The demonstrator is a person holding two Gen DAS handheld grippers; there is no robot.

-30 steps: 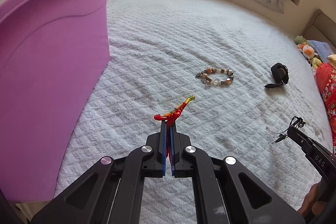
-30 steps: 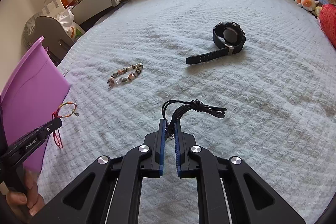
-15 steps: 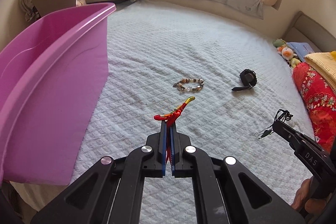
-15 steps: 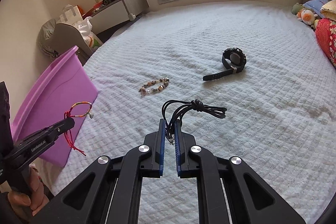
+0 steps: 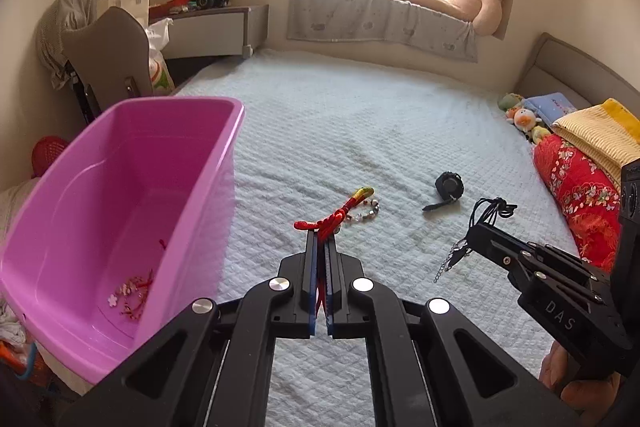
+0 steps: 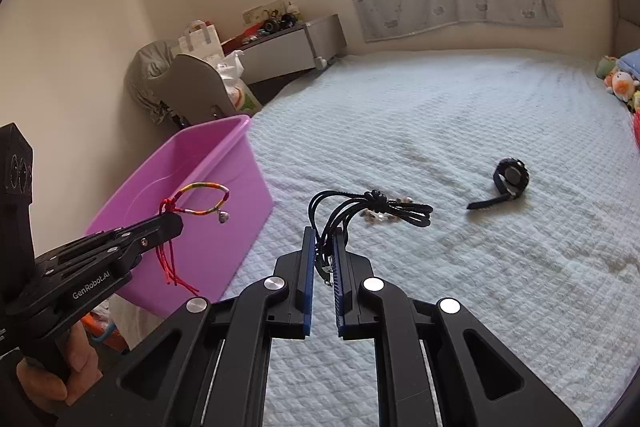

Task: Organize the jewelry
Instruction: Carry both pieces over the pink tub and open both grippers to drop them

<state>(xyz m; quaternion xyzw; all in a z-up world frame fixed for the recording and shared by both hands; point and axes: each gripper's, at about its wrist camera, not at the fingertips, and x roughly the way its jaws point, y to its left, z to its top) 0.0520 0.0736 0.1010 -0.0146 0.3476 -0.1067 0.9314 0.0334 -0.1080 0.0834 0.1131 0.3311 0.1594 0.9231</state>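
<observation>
Red cord bracelet (image 5: 334, 217) is pinched in my left fingers (image 5: 322, 247), black cord necklace (image 6: 372, 207) clamped in my right fingers (image 6: 323, 251), both lifted above the bed (image 6: 460, 115). Pink bin (image 5: 120, 195) beside me holds one piece; beaded bracelet (image 5: 366, 211) and watch (image 6: 510, 177) remain on the bed.

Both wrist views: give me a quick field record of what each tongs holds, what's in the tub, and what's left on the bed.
left tongs: shut on red woven bracelet
right tongs: shut on black cord necklace
purple tub: holds a small pink and red piece
beaded bracelet: on bed
black watch: on bed
white bedspread: bears both
</observation>
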